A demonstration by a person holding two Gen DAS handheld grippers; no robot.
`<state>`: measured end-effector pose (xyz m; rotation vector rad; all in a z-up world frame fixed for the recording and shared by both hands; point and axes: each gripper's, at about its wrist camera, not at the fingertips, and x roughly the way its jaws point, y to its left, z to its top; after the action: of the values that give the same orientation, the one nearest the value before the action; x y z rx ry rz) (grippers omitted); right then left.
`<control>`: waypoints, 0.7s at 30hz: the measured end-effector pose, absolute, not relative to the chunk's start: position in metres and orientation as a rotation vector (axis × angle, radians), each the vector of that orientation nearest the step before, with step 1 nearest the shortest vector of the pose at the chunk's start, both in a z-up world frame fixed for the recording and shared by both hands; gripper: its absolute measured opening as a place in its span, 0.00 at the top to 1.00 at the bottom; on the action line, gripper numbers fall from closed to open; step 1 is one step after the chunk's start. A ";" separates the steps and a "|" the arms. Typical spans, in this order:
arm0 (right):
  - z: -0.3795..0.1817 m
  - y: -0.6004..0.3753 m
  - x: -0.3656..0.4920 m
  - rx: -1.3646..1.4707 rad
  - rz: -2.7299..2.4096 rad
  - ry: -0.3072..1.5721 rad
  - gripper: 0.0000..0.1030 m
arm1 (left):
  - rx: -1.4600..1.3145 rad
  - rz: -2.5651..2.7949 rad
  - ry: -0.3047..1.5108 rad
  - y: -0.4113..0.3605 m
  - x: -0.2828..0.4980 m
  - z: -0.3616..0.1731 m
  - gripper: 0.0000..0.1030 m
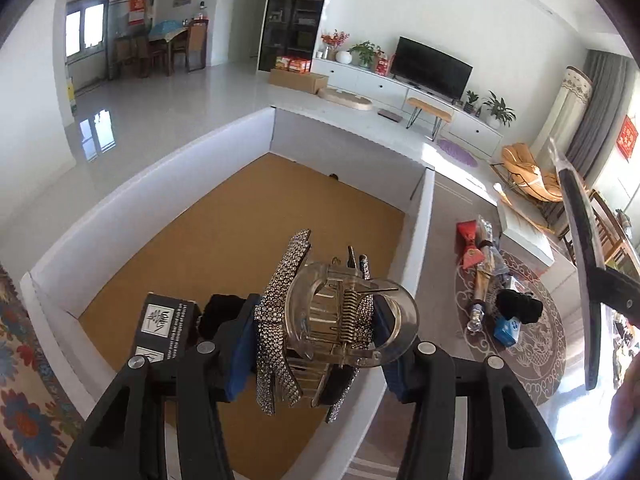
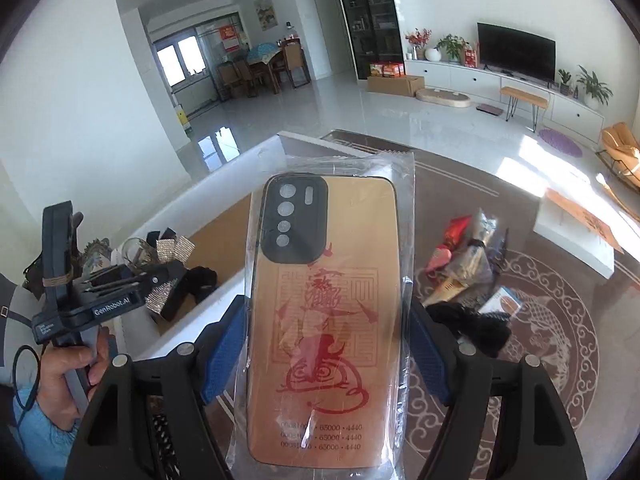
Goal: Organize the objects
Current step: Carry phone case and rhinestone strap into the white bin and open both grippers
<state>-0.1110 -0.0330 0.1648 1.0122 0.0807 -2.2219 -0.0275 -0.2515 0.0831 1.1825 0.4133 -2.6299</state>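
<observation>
Rhinestone-covered and part clear plastic, the hair claw clip sits pinched between the blue pads of the left gripper, whose jaws are closed down to the clip's width. It hangs above the white box, over the near end of its brown cardboard floor, where a black printed carton and a black fabric item already lie.

To the right of the box, the right gripper is closed on a phone case sealed in a clear plastic sleeve, held upright above the box's right wall. Further right of the box, a small pile of unsorted items waits on the patterned table top, so the sorting looks only partly done.

Several things could go wrong. The clip is gripped across rounded, springy parts, so it could twist or pop out before release. Its teeth may snag the black fabric on landing. The slick sleeve could let the phone case slide downward, and the two grippers, close together at the box, could knock each other.

Readable writing: "GenRobot.AI" on the left gripper's body in the right wrist view, and rows of digits on the case, partly legible as "65000 · 4440". Red calligraphy on the case and the carton's print are not legible.
</observation>
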 end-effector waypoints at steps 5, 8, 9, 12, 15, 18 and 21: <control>0.172 -0.167 -0.138 0.949 -2.103 0.096 0.26 | 1.266 -2.474 0.442 -0.296 -0.031 0.054 0.47; 0.147 -0.226 -0.157 0.985 -2.081 0.118 0.25 | 1.285 -2.407 0.444 -0.307 -0.030 0.041 0.27; 0.134 -0.243 -0.164 1.029 -2.064 0.137 0.23 | 1.280 -2.393 0.445 -0.308 -0.029 0.039 0.23; 0.095 -0.261 -0.182 1.166 -2.057 0.123 0.18 | 1.264 -2.397 0.428 -0.307 -0.020 0.037 0.21; 0.086 -0.234 -0.178 1.141 -2.079 0.012 0.18 | 1.196 -2.436 0.380 -0.292 -0.006 0.047 0.21; 0.088 -0.188 -0.161 1.068 -2.152 0.013 0.11 | 1.144 -2.531 0.386 -0.259 0.008 0.063 0.21; 0.094 -0.124 -0.133 0.979 -2.265 0.065 0.05 | 1.129 -2.691 0.393 -0.206 0.020 0.081 0.21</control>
<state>-0.1332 -0.1240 0.0936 0.9787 0.0649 -2.2651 0.0198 -0.2057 0.0809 1.1288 0.3931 -2.6907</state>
